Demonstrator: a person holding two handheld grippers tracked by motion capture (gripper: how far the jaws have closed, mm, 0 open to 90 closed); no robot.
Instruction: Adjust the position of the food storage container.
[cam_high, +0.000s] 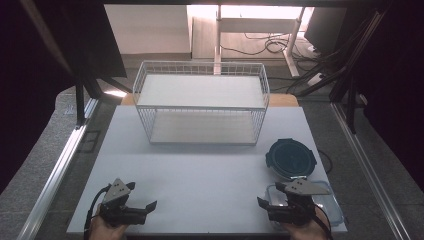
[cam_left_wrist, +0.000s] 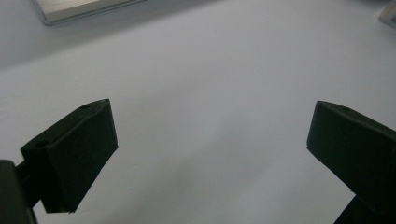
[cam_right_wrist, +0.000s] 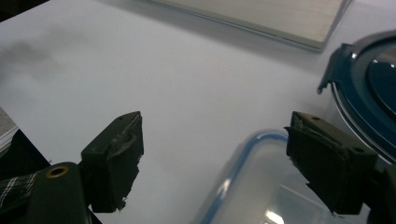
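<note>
Between the right gripper's wide-apart jaws sits a clear container's blue-rimmed corner, round dark lid just beyond; left gripper gapes over bare table.

High view: fixed above the near edge, facing forward and down over the whole white table to the wire basket and floor beyond. Left gripper view: close above bare tabletop, looking along its jaws. Right gripper view: equally close, facing the clear container and round dark lid, both shared with the high view
</note>
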